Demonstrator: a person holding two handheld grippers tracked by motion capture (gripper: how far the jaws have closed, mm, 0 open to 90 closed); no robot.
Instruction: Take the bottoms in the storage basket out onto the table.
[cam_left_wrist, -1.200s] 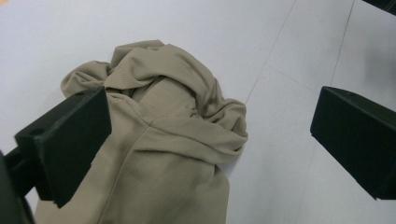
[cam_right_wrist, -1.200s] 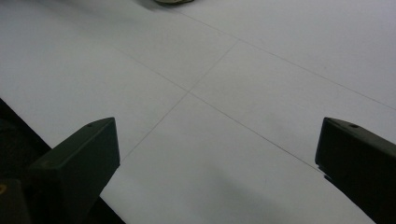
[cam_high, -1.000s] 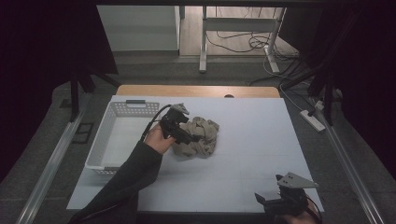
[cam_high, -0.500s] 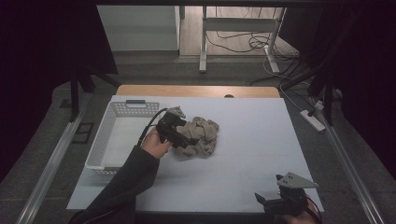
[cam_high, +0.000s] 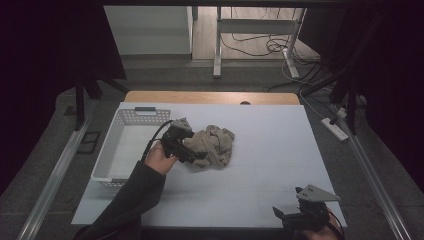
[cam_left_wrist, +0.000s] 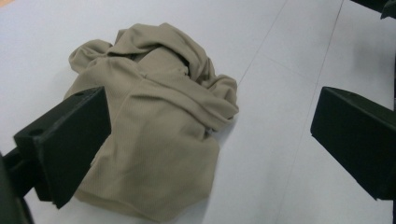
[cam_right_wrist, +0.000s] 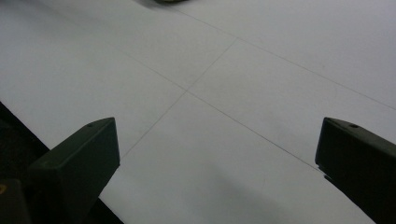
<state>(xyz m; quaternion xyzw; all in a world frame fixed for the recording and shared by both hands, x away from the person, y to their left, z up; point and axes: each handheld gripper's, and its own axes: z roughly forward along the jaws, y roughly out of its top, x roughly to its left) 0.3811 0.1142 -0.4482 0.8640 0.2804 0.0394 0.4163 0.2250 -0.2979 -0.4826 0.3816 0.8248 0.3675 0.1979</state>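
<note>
A crumpled tan cloth (cam_high: 212, 145) lies on the white table (cam_high: 270, 150) left of centre; the left gripper view has it close up, cloth (cam_left_wrist: 159, 121). My left gripper (cam_high: 192, 152) hovers at the cloth's near left edge, jaws wide open, one jaw over the fabric and the other over bare table, left gripper (cam_left_wrist: 210, 154). Nothing is held between them. My right gripper (cam_high: 295, 217) rests low at the table's front right corner, open, with bare white surface between its jaws, right gripper (cam_right_wrist: 217, 163).
A white perforated basket (cam_high: 112, 150) stands at the table's left side, next to my left hand. A wooden strip (cam_high: 210, 97) runs along the table's far edge. A power strip (cam_high: 336, 128) lies on the floor off the right side.
My left gripper has drawn back slightly toward the left and front, off the cloth's middle to its near edge. The right gripper has stayed put.
</note>
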